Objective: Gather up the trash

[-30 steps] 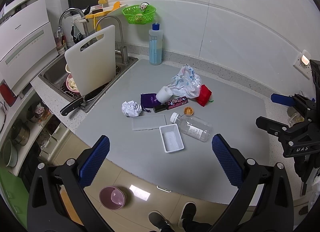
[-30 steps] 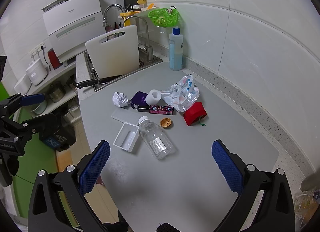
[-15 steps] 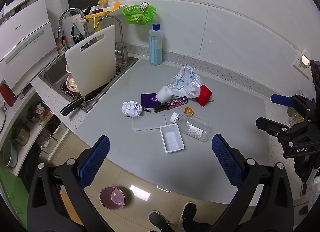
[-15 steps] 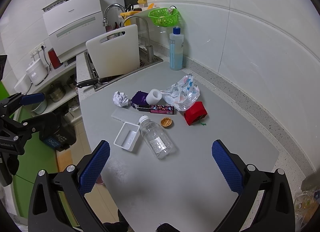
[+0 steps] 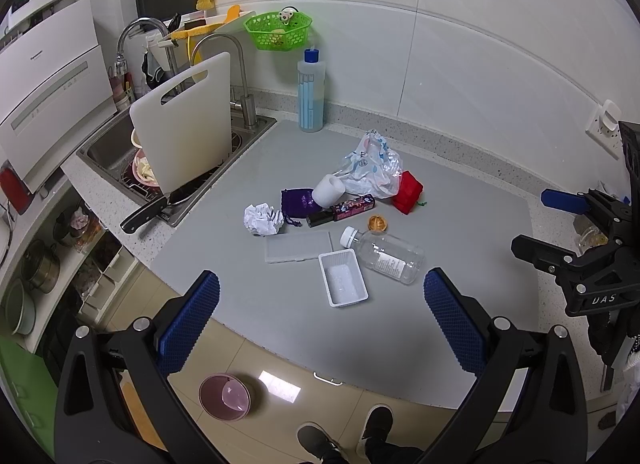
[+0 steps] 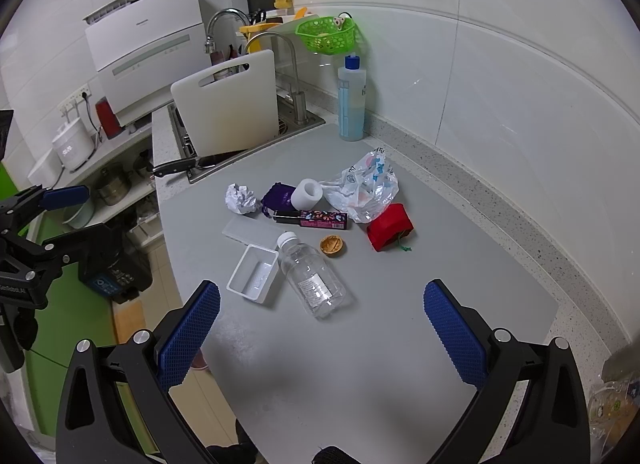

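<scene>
Plastic bottle lies beside white tray.

Bare mat before clustered trash

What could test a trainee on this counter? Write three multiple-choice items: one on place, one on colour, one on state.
1. Where does the white cutting board stand?
A. flat on the grey mat
B. upright at the sink
C. on the floor

2. What colour is the cap of the clear plastic bottle that lies on the mat?
A. white
B. blue
C. green

3. How do the left gripper and right gripper stand?
A. both shut on trash
B. one holds the bottle
C. both open and empty

Answers: 1 B, the board leans on edge in the sink by the tap. 2 A, the cap by the small white tray is white. 3 C, in each wrist view the blue pads sit wide apart with nothing between them.
</scene>
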A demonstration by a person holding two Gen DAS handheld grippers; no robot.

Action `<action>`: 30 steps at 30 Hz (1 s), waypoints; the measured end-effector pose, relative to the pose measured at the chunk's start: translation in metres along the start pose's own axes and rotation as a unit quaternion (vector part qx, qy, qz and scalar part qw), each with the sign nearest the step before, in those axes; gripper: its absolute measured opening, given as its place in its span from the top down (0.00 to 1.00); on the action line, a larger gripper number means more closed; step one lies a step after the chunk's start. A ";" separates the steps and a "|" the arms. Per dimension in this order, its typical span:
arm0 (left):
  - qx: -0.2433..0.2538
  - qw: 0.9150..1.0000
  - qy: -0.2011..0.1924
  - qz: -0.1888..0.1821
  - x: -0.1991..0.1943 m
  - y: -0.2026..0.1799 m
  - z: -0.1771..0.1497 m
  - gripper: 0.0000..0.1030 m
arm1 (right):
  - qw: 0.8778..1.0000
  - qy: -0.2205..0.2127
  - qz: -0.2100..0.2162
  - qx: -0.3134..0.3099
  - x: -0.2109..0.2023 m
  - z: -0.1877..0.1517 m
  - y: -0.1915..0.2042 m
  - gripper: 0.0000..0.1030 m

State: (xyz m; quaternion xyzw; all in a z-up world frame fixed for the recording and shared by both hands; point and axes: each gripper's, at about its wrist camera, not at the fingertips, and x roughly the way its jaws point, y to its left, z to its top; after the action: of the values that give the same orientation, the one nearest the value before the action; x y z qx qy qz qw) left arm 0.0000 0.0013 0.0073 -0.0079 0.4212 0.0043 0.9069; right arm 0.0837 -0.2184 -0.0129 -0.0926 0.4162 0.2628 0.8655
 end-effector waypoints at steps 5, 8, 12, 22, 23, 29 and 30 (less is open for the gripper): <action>0.000 1.000 0.000 0.000 0.002 0.000 0.000 0.03 | 1.000 0.000 0.000 0.000 0.001 0.000 0.000 0.05; 0.000 1.000 0.000 0.001 0.002 0.000 0.000 0.03 | 1.000 0.000 0.000 0.000 0.001 0.000 -0.001 0.05; 0.000 1.000 0.000 0.002 0.002 0.000 0.003 0.03 | 1.000 0.000 0.000 0.000 0.002 0.000 0.000 0.05; -0.001 1.000 0.000 0.000 0.002 0.000 0.002 0.03 | 1.000 0.001 0.000 -0.001 0.001 0.001 0.002 0.05; -0.001 1.000 0.001 -0.001 0.002 0.000 0.002 0.03 | 1.000 0.001 0.000 -0.001 -0.001 0.000 0.004 0.05; -0.002 1.000 0.002 -0.002 0.005 0.003 0.000 0.03 | 1.000 0.003 0.001 -0.002 -0.001 0.000 0.002 0.05; -0.002 1.000 0.003 -0.002 0.006 0.004 0.000 0.03 | 1.000 0.004 0.001 -0.002 0.003 -0.002 0.003 0.05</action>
State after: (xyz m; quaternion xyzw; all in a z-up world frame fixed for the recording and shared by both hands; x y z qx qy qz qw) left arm 0.0035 0.0050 0.0029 -0.0104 0.4235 0.0031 0.9058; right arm 0.0827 -0.2151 -0.0163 -0.0950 0.4188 0.2646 0.8635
